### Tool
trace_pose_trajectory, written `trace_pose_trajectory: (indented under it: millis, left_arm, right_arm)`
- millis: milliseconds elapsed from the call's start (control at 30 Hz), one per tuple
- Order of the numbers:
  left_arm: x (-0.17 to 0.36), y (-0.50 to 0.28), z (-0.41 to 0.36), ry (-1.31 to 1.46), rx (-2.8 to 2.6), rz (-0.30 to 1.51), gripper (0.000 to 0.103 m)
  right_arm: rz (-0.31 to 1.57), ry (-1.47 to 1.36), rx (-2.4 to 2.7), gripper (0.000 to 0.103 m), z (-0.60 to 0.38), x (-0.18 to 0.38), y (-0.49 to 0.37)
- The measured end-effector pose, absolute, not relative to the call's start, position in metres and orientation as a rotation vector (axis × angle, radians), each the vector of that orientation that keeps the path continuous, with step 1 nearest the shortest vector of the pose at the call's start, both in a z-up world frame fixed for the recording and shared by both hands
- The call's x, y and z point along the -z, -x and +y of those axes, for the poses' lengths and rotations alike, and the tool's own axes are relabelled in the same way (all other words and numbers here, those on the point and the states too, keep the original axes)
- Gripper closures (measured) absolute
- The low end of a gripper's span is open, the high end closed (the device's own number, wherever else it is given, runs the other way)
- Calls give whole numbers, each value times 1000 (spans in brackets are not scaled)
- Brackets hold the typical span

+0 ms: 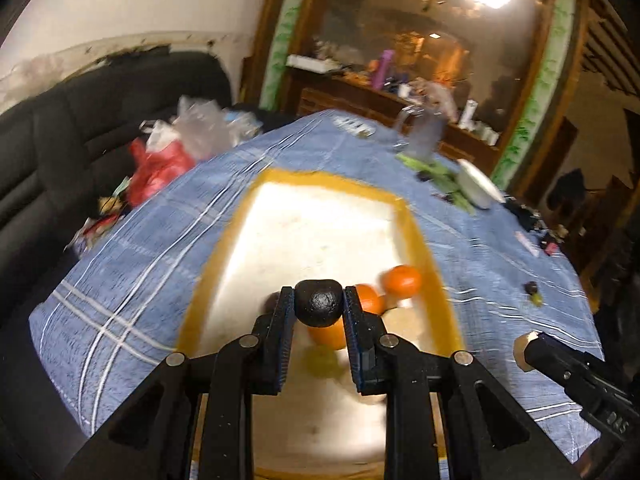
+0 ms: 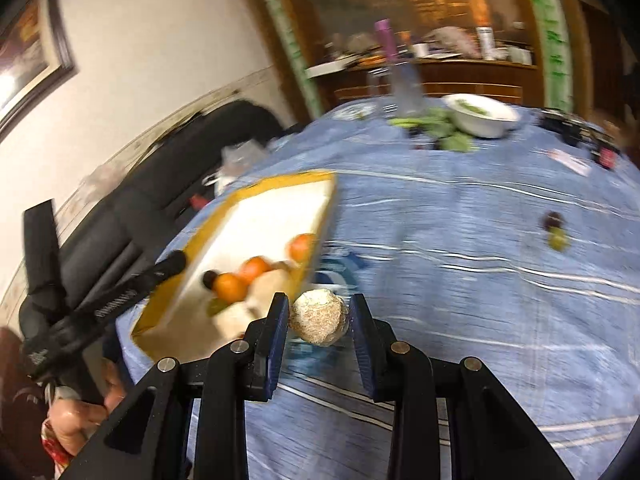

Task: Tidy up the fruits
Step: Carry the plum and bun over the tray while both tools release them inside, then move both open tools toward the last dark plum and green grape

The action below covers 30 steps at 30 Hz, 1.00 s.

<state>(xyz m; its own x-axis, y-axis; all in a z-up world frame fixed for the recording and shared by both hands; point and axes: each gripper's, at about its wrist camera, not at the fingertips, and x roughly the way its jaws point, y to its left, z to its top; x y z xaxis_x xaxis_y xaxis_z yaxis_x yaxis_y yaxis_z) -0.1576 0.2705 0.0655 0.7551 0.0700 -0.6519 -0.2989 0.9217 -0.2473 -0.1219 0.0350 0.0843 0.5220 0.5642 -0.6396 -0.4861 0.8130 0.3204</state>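
Observation:
My left gripper [image 1: 319, 293] is shut on a small black round fruit [image 1: 319, 309], held over the near end of a white tray with a yellow rim [image 1: 320, 178]. Three oranges [image 1: 401, 281] lie in that tray with a greenish fruit [image 1: 320, 362] and pale round ones, all blurred. In the right wrist view my right gripper [image 2: 319, 310] is shut on a rough tan round fruit [image 2: 319, 318] just above the blue cloth, beside the tray's right wall [image 2: 320, 224]. The left gripper [image 2: 188, 268] shows there over the tray, near the oranges [image 2: 230, 286].
A blue checked cloth [image 2: 480, 280] covers the table. Two small grapes, dark [image 2: 554, 220] and green [image 2: 558, 240], lie loose on it. A white bowl [image 2: 480, 116], green leaves [image 2: 440, 128] and a glass jug [image 2: 406, 92] stand at the far end. A black sofa [image 1: 60, 160] is to the left.

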Motion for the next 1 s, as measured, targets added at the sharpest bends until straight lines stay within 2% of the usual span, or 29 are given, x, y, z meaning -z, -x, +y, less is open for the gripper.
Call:
trace_pose_trajectory:
  millis: [400,433,533,733,867,1000]
  left_arm:
    - [-48,156,291,382,-252,726,78]
    - [-48,156,292,386,-252,725,76]
    - [-49,159,296,423,-252,714,47]
    - [-66,169,299,446,-252,673,38]
    - [-80,173,291,451,-226,638,33]
    - [-90,173,272,416,-173,627,32]
  right_arm:
    - [855,80,-744,69,121,-54,139]
    - [861,91,-749,69,126,-51,140]
    - [873,112,-770,68,136,-45,143]
    - [864,127,-801,67,142,-46,151]
    - [797,105,-783,51,125,-64,158]
    - [784,54,-725,49,93,-71,157]
